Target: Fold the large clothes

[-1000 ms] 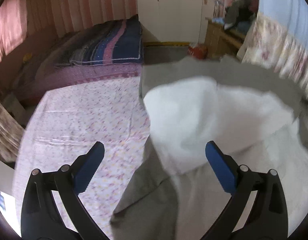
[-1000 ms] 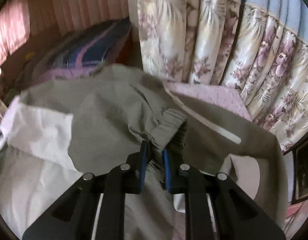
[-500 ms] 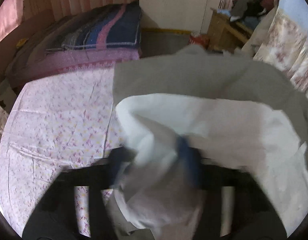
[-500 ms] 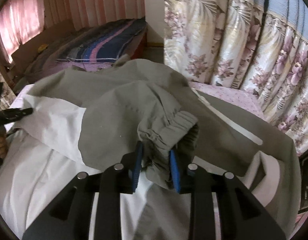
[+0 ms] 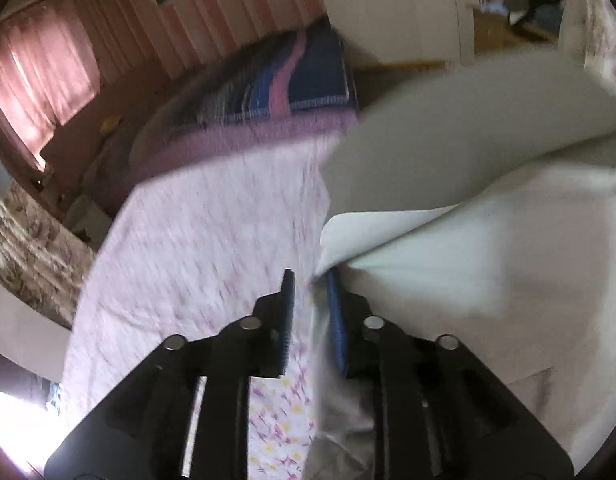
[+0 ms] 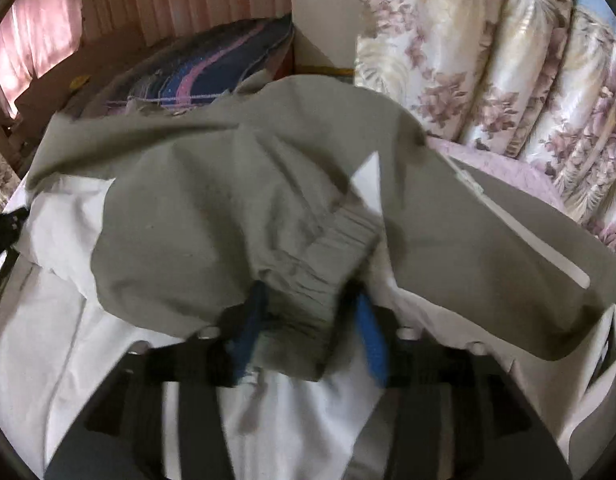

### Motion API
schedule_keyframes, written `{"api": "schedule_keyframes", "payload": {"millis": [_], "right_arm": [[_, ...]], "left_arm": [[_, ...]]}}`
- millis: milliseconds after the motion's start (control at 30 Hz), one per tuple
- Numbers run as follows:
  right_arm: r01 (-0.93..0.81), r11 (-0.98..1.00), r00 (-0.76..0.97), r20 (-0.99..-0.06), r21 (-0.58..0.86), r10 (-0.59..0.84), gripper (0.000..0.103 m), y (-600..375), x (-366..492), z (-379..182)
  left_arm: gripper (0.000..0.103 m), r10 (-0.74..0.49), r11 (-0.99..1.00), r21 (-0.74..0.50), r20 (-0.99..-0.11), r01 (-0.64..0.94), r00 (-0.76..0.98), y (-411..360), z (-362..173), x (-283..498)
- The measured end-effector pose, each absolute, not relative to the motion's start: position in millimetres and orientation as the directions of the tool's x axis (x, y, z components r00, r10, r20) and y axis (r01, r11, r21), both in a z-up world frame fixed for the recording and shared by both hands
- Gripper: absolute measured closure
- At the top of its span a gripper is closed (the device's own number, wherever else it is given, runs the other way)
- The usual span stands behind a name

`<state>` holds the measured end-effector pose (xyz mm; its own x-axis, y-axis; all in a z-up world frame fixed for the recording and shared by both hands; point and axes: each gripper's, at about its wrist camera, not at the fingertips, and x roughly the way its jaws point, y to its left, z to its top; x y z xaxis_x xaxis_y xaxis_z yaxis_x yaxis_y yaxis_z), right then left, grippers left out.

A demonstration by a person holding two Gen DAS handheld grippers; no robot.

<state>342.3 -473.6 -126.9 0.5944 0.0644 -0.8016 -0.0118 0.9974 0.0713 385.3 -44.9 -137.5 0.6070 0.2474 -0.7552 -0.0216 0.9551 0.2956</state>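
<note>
A large grey-green jacket (image 6: pixel 195 208) with a white lining (image 6: pixel 67 360) lies spread on the bed. In the left wrist view the jacket (image 5: pixel 448 128) fills the right side, lining (image 5: pixel 488 260) up. My left gripper (image 5: pixel 312 280) is shut on the lining's edge, pinched between its blue pads. My right gripper (image 6: pixel 308 312) has its jaws parted around the jacket's elastic cuff (image 6: pixel 328 256), which sits loosely between the blue pads (image 6: pixel 372 336). The left gripper also shows at the far left of the right wrist view (image 6: pixel 5 224).
The bed has a pink floral sheet (image 5: pixel 211 232). A striped blue and pink blanket (image 5: pixel 283 84) lies at its far end. Floral curtains (image 6: pixel 508 64) hang to the right. A white wardrobe (image 5: pixel 408 4) and a cluttered wooden cabinet (image 5: pixel 520 24) stand beyond.
My left gripper went from wide open to shut on the lining edge and pulled it left. My right gripper's jaws have opened wider around the cuff.
</note>
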Motion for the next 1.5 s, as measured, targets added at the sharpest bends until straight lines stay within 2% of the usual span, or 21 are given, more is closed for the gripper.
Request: {"api": "schedule_keyframes", "payload": {"millis": [33, 100, 200, 267, 400, 600, 767, 1033, 1133, 1233, 1367, 1400, 1433, 1467, 1500], "right_arm": [[-0.007, 0.996, 0.596, -0.8, 0.087, 0.074, 0.039, -477, 339, -122], [-0.001, 0.995, 0.615, -0.784, 0.104, 0.083, 0.033, -484, 325, -108], [0.014, 0.993, 0.656, -0.751, 0.116, 0.078, 0.032, -498, 295, -84], [0.04, 0.989, 0.684, -0.726, 0.14, 0.076, 0.029, -512, 271, -70], [0.128, 0.987, 0.724, -0.69, 0.101, -0.023, 0.025, -548, 202, -53], [0.35, 0.935, 0.701, -0.679, 0.061, -0.219, 0.021, -618, 104, -60], [0.436, 0.893, 0.695, -0.671, 0.107, -0.259, 0.021, -651, 58, -76], [0.406, 0.908, 0.698, -0.675, 0.101, -0.237, 0.021, -654, 43, -100], [0.398, 0.91, 0.697, -0.683, 0.116, -0.218, 0.021, -657, 46, -105], [0.388, 0.91, 0.668, -0.725, 0.147, -0.168, 0.021, -660, 58, -118], [0.403, 0.906, 0.633, -0.755, 0.133, -0.17, 0.022, -659, 69, -134], [0.408, 0.903, 0.631, -0.756, 0.136, -0.171, 0.027, -658, 70, -135], [0.409, 0.903, 0.63, -0.757, 0.134, -0.174, 0.047, -657, 70, -135], [0.409, 0.904, 0.627, -0.759, 0.127, -0.177, 0.057, -656, 70, -135], [0.41, 0.905, 0.624, -0.757, 0.108, -0.193, 0.073, -655, 70, -134]], "left_arm": [[0.07, 0.263, 0.951, 0.308, -0.743, -0.035, 0.615, -44, -138, 383], [0.044, 0.287, 0.948, 0.312, -0.736, -0.069, 0.613, -39, -133, 383], [0.022, 0.261, 0.957, 0.279, -0.727, -0.075, 0.635, -32, -116, 374], [0.013, 0.211, 0.971, 0.232, -0.706, -0.06, 0.676, -28, -97, 356], [0.005, 0.124, 0.988, 0.154, -0.666, -0.027, 0.735, -24, -65, 307], [0.003, 0.016, 0.999, 0.05, -0.618, 0.019, 0.786, -17, -38, 215], [0.003, -0.009, 1.0, 0.0, -0.583, 0.011, 0.812, -14, -39, 167], [0.003, -0.014, 0.998, -0.065, -0.554, -0.026, 0.832, -11, -55, 109], [0.003, -0.016, 0.999, -0.04, -0.557, -0.008, 0.83, -15, -56, 98], [0.003, -0.015, 0.999, -0.032, -0.556, -0.003, 0.831, -15, -57, 93], [0.003, -0.033, 0.999, -0.051, -0.566, 0.005, 0.824, -17, -60, 95], [0.003, -0.034, 0.999, -0.046, -0.569, 0.01, 0.822, -19, -60, 96], [0.003, -0.035, 0.999, -0.04, -0.571, 0.015, 0.82, -21, -60, 96], [0.003, -0.039, 0.999, -0.036, -0.573, 0.022, 0.819, -23, -60, 97], [0.003, -0.042, 0.999, -0.031, -0.573, 0.029, 0.819, -25, -60, 98]]}}
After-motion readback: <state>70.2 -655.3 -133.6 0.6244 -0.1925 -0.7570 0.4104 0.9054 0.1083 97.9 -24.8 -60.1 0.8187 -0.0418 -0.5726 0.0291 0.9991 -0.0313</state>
